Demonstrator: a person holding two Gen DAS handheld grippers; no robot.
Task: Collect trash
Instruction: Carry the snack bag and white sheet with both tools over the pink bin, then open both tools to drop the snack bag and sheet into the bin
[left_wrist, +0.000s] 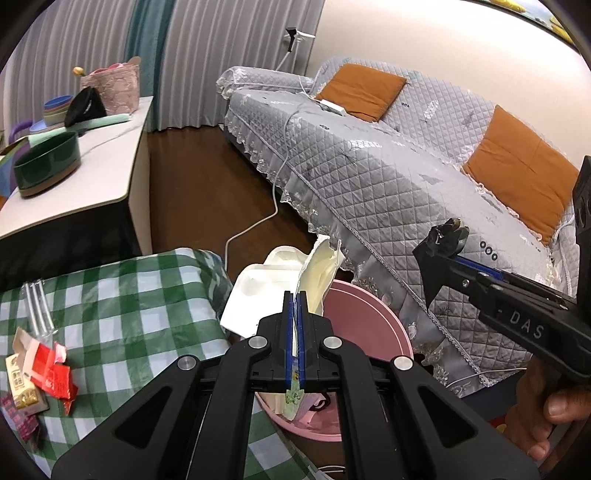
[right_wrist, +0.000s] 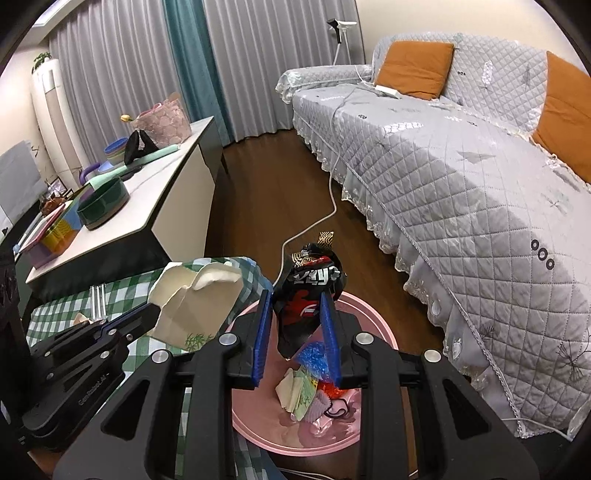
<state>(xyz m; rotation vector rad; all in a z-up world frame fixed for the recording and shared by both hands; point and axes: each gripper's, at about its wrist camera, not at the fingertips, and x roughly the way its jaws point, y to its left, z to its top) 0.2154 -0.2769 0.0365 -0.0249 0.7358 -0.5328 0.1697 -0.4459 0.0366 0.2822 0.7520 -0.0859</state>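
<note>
My left gripper (left_wrist: 295, 295) is shut on a cream paper food box (left_wrist: 317, 269), held over the rim of the pink bin (left_wrist: 365, 314); the box also shows in the right wrist view (right_wrist: 192, 299). My right gripper (right_wrist: 295, 299) is shut on a crumpled black and red snack wrapper (right_wrist: 310, 291), held above the pink bin (right_wrist: 373, 328). The bin holds several pieces of trash (right_wrist: 310, 391). In the left wrist view the right gripper (left_wrist: 439, 243) holds the wrapper in front of the sofa. Red and white wrappers (left_wrist: 44, 373) lie on the green checked tablecloth (left_wrist: 129, 295).
A grey quilted sofa (right_wrist: 461, 192) with orange cushions (left_wrist: 360, 88) stands right of the bin. A white cable (right_wrist: 325, 218) runs across the wood floor. A white table (left_wrist: 99, 158) with a dark green bowl (left_wrist: 48, 162) stands at the left. Clear plastic cutlery (left_wrist: 37, 306) lies on the cloth.
</note>
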